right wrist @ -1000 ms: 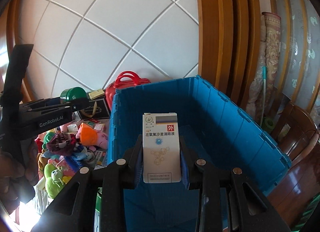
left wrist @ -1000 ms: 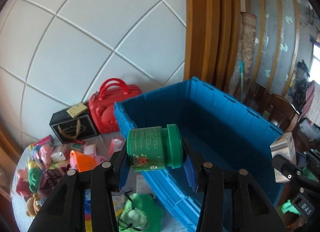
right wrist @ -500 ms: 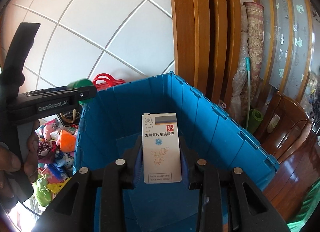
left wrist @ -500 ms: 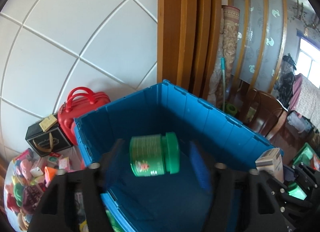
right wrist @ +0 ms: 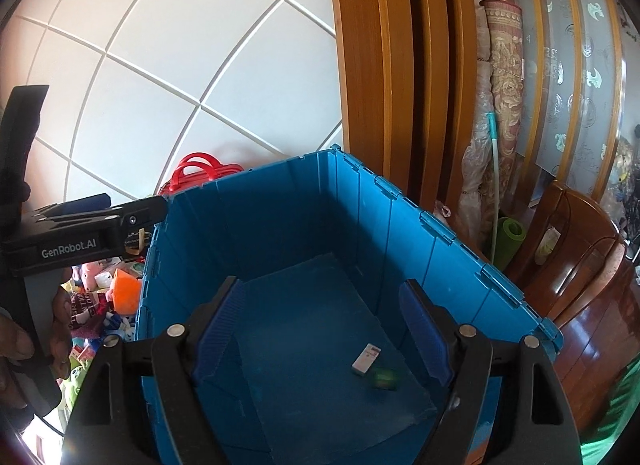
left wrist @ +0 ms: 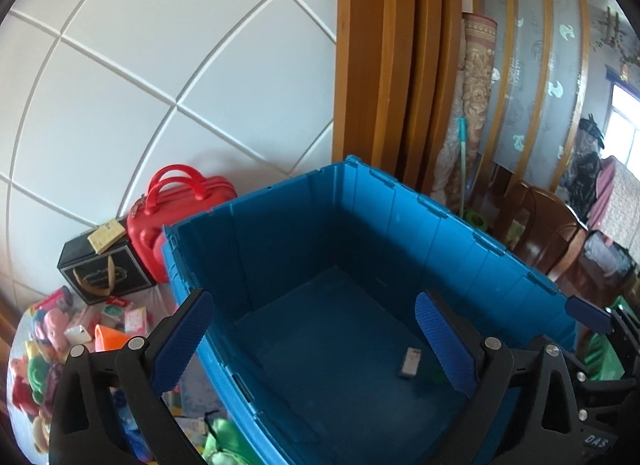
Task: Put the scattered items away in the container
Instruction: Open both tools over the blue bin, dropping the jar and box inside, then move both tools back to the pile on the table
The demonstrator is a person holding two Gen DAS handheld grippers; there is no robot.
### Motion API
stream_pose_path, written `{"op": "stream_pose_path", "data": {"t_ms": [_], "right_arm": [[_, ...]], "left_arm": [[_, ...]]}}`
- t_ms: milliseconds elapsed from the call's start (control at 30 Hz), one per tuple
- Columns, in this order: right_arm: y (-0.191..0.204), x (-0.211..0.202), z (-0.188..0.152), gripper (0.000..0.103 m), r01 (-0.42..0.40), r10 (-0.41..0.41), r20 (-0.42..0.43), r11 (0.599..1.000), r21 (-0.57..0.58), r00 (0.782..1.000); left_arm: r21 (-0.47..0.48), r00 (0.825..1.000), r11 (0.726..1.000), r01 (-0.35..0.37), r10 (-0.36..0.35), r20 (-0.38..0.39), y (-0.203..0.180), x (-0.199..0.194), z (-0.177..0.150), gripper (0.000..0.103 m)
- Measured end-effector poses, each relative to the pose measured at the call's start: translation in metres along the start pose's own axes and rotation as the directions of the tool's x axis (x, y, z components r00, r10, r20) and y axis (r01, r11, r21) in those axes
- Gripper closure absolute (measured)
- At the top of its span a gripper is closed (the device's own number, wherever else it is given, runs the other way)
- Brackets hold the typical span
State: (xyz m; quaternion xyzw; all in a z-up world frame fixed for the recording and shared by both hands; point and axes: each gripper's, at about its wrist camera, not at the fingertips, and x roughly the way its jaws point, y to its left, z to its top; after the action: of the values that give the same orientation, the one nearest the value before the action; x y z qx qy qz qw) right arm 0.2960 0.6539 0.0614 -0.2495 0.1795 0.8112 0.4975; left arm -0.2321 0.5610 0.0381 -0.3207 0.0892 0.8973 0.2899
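Both grippers hang over the blue bin [left wrist: 400, 201], each with nothing between its jaws. The left gripper [left wrist: 316, 339] is spread wide and opening; the right gripper [right wrist: 320, 329] is opening too. A small white box [right wrist: 366, 359] and a green jar [right wrist: 386, 379] lie touching on the bin floor near its right wall. The drop looks done, I'd say. Many toys [left wrist: 60, 341] are heaped on the cloth left of the bin, so the task seems barely begun. To finish well, lift both grippers clear of the rim before swinging left, and keep the jaws apart for the next pick.
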Motion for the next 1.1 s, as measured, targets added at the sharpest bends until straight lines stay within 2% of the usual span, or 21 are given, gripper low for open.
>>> {"op": "stream_pose_path", "data": {"t_ms": [300,733,933,1100], "right_arm": [[0.051,0.008,-0.002,0.024,-0.099,0.1,0.005,0.993,-0.065,0.995],[0.187,0.001,-0.023,0.024,-0.237,0.238,-0.021,0.951,-0.198,0.971],[0.262,0.008,-0.058,0.024,-0.306,0.292,-0.093,0.921,-0.243,0.952],[0.326,0.024,-0.082,0.024,-0.359,0.326,-0.159,0.893,-0.274,0.932]], "left_arm": [[-0.058,0.995,0.994,-0.097,0.096,-0.015,0.062,-0.023,-0.041,0.001],[-0.174,0.974,0.958,-0.226,0.218,-0.067,0.193,-0.083,-0.131,0.001],[-0.22,0.955,0.931,-0.292,0.268,-0.13,0.272,-0.112,-0.188,0.001],[-0.275,0.923,0.886,-0.373,0.325,-0.204,0.346,-0.136,-0.242,0.001]]}}
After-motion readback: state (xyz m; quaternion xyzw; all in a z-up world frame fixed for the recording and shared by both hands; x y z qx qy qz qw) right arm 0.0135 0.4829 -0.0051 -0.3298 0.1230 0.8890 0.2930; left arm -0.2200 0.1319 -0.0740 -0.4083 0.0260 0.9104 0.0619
